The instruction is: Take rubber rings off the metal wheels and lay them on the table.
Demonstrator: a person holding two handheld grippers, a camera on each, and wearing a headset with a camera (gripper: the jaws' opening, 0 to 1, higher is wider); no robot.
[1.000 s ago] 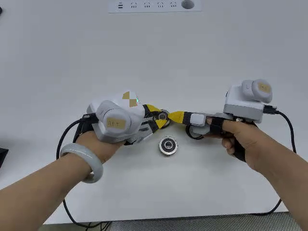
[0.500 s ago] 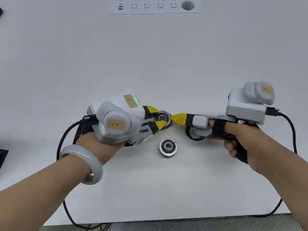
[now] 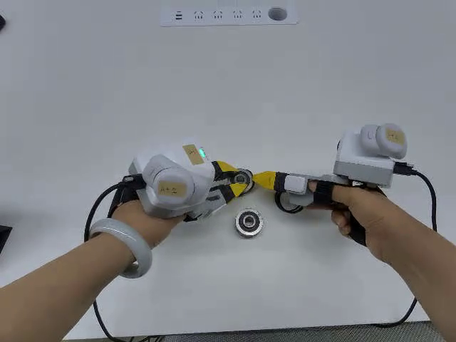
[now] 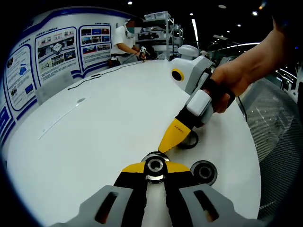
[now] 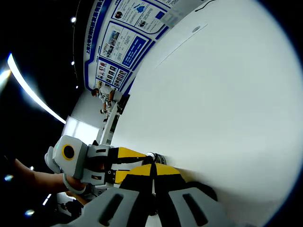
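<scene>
Holds metal wheel (image 4: 155,166) clamped in left claw (image 3: 235,179). Meets wheel's right rim with right claw (image 3: 262,178), tips together; best placed to pull ring off rightward. Leaves second wheel (image 3: 248,221) on bench (image 3: 214,85) just below held wheel, loose rubber ring (image 3: 287,203) lower right.

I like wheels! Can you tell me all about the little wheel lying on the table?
The wheel is small and round: a dark outer band, a shiny metal-looking ring inside, a dark middle. It lies flat on the white table, a little nearer the person than the left gripper. Nothing touches it.
</scene>
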